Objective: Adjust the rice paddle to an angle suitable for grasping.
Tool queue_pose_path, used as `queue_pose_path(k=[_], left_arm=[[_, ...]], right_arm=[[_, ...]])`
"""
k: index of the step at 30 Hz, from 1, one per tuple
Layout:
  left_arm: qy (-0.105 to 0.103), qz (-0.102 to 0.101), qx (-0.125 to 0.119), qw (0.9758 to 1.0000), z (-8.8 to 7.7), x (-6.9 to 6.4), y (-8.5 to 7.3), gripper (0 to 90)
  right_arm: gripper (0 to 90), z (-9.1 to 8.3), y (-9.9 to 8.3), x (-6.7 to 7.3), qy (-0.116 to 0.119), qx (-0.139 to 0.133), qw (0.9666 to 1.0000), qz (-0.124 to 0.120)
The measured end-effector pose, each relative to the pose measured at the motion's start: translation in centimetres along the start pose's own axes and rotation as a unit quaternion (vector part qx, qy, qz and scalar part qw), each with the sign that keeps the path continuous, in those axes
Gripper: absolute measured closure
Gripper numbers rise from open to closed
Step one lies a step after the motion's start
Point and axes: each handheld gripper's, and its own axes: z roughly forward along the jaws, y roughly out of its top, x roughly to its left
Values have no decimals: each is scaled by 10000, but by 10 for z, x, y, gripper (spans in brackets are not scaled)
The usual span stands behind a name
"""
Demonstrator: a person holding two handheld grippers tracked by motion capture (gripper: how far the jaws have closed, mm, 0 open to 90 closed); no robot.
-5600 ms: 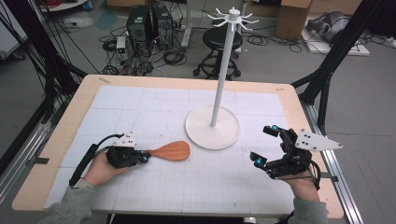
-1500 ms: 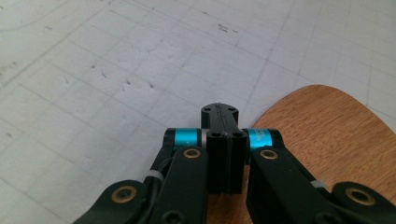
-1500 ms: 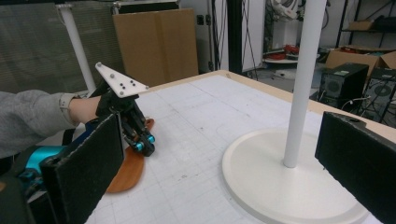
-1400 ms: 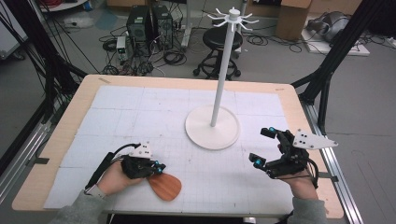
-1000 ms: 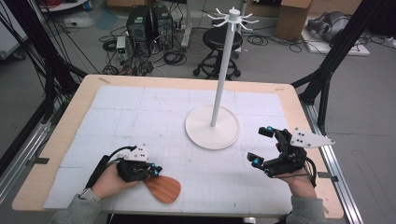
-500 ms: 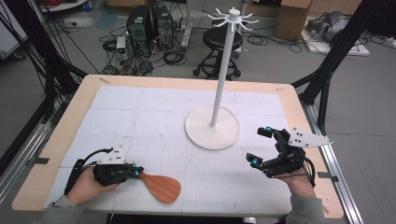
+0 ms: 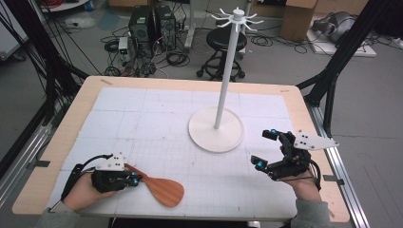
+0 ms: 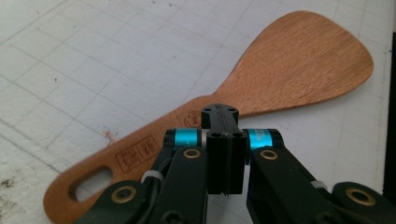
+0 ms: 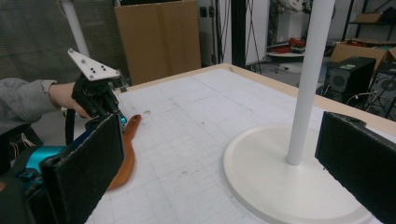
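A wooden spatula lies flat on the white mat near the front left, its blade pointing right. My left gripper hovers over its handle with the jaws shut and nothing between them. In the left gripper view the closed fingertips sit above the spatula's neck, and the slotted handle end runs to the lower left. My right gripper stands open at the front right, empty. The right gripper view looks between the wide jaws of the right gripper at the spatula and the left gripper.
A white hanging stand with a tall pole and hooked top rises from a round base at mid table, just left of the right gripper. Its base lies close in front of the right jaws. The table's front edge is near both hands.
The left hand has slid left along the spatula's handle, and the spatula has stayed where it lay. The right gripper has not moved.
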Motion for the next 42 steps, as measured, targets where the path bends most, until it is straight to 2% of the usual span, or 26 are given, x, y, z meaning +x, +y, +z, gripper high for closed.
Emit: queue_pose_path(k=[1,9,16,24,25,26,28,31,35,37,40,42], left_arm=[[3,25,33,10000,0,1,0,896],[81,-152,-31,9998,5,9,2,896],[314,-332,-91,9989,14,17,10,896],[612,-252,-26,9978,21,23,19,896],[676,-289,-57,9973,23,24,21,896],[683,-280,-53,9973,24,25,22,896],[688,-402,-79,9968,27,27,25,896],[715,-398,-126,9966,35,28,31,896],[652,-532,-210,9962,42,33,35,896],[654,-579,-231,9959,43,34,35,896],[693,-541,-211,9959,42,32,36,896],[693,-525,-368,9955,37,27,38,896]], right_arm=[[3,0,0,0,10,20,10000,12],[4,1,-1,0,-6,53,10000,5],[3,3,-2,0,8,110,9999,7],[4,4,-2,-1,1,133,9999,-20],[3,4,-2,0,8,137,9999,-16],[3,4,-3,0,21,140,9999,-15],[3,4,-3,0,13,144,9999,-18],[3,4,-3,0,21,161,9999,-23],[3,4,-4,0,12,184,9998,7],[3,3,-4,-1,9,160,9999,-10],[3,4,-4,0,18,169,9999,1],[4,4,-4,1,55,194,9998,-19]])
